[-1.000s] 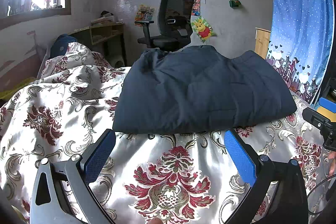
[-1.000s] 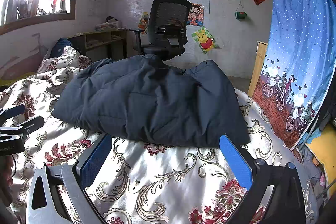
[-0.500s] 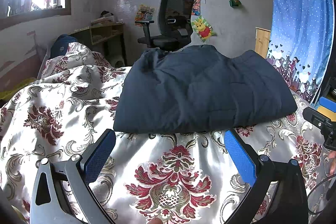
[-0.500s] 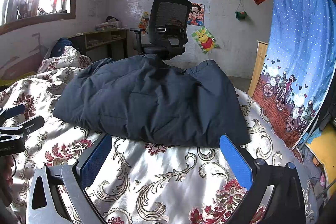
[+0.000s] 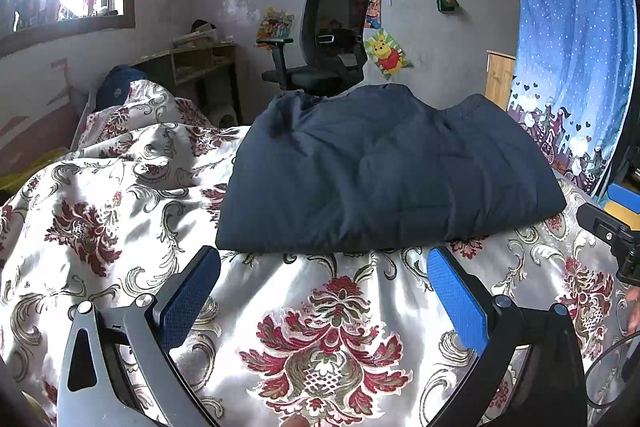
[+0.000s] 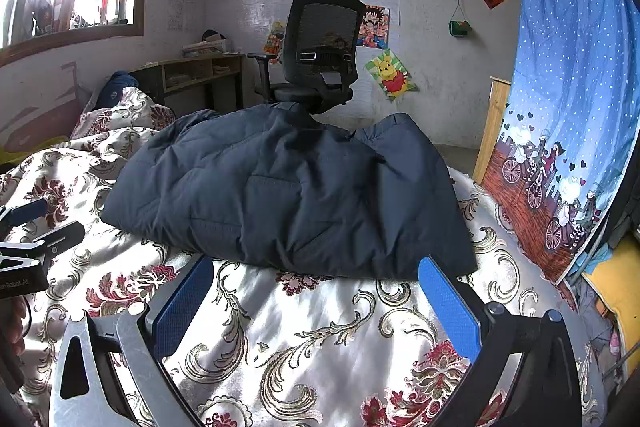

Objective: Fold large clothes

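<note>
A dark navy padded jacket [image 5: 380, 171] lies folded into a thick bundle on the floral bedspread [image 5: 320, 327]; it also shows in the right wrist view [image 6: 288, 195]. My left gripper [image 5: 324, 291] is open and empty, just in front of the jacket's near edge, above the bedspread. My right gripper [image 6: 316, 291] is open and empty, in front of the jacket's near right edge. Each gripper shows at the edge of the other's view: the right one [image 5: 612, 223] and the left one [image 6: 36, 227].
A black office chair [image 6: 320, 51] stands beyond the bed's far edge. A wooden desk [image 6: 196, 75] stands against the back wall on the left. A blue curtain [image 6: 568, 107] hangs along the bed's right side. Rumpled bedding [image 5: 132, 131] rises on the left.
</note>
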